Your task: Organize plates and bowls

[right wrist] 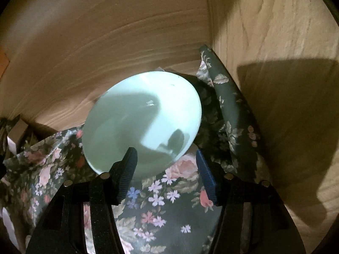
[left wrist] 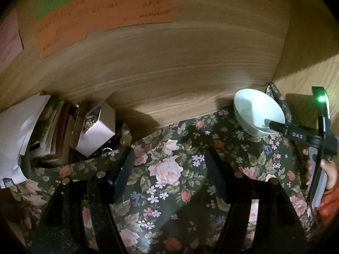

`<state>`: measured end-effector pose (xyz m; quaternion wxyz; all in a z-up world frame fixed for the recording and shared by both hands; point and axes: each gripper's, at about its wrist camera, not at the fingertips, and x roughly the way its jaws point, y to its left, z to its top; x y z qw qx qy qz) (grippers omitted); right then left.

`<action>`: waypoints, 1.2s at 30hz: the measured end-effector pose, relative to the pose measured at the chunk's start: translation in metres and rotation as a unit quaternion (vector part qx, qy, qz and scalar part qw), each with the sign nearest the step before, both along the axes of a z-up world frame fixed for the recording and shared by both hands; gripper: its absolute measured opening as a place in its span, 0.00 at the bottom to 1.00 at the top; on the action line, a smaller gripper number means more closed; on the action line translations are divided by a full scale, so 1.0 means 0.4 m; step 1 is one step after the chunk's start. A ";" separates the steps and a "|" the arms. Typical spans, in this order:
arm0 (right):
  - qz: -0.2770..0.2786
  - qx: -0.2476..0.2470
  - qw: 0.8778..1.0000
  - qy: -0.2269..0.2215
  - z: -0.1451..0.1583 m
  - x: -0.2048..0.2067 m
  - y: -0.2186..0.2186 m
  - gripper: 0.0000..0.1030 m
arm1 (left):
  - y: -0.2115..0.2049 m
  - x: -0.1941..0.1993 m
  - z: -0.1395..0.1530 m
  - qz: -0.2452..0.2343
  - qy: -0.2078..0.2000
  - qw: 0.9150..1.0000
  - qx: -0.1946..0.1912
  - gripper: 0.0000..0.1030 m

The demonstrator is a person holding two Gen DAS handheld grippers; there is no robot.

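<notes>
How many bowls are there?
1. The pale green bowl sits on the flowery cloth in the corner by the wooden walls, just ahead of the right gripper. Others may be out of view.

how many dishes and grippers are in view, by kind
pale green bowl: 1
plates: 0
grippers: 2, left gripper and right gripper
total: 3
</notes>
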<state>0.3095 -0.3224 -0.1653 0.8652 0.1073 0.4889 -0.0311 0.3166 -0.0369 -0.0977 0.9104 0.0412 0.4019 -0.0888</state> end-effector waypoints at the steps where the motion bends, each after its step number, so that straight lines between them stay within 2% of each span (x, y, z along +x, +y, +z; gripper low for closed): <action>1: 0.002 0.007 1.000 0.005 -0.008 0.008 0.001 0.45 | -0.001 -0.001 0.001 -0.003 -0.001 1.000 0.000 0.67; 3: 0.005 0.013 1.000 0.020 -0.026 0.019 0.003 0.41 | -0.005 -0.002 0.002 -0.006 -0.003 1.000 0.000 0.67; 5: 0.010 -0.001 1.000 0.027 -0.036 0.022 0.014 0.37 | -0.009 0.000 -0.002 -0.009 0.000 1.000 0.001 0.67; 7: 0.031 -0.015 0.999 0.030 -0.033 0.016 0.031 0.29 | -0.015 0.001 -0.006 -0.013 0.004 1.000 -0.001 0.67; 12: 0.085 -0.003 0.996 0.032 -0.016 -0.019 0.086 0.21 | -0.027 0.001 -0.020 -0.019 0.015 1.000 -0.001 0.67; 20: 0.184 0.020 0.981 0.053 -0.009 -0.121 0.202 0.20 | -0.032 0.006 -0.070 -0.014 0.060 0.998 0.000 0.70; 24: 0.212 0.032 0.975 0.058 -0.002 -0.174 0.245 0.19 | -0.028 -0.003 -0.098 -0.011 0.077 0.997 0.001 0.70; 30: 0.197 0.055 0.977 0.062 -0.003 -0.185 0.232 0.21 | -0.032 -0.021 -0.144 -0.019 0.108 0.994 0.017 0.70; 33: 0.182 0.063 0.980 0.056 0.005 -0.193 0.215 0.26 | -0.039 -0.023 -0.159 -0.026 0.123 0.992 0.020 0.69; 36: 0.175 0.070 0.981 0.053 0.002 -0.187 0.212 0.27 | -0.051 -0.023 -0.173 -0.036 0.133 0.990 0.024 0.60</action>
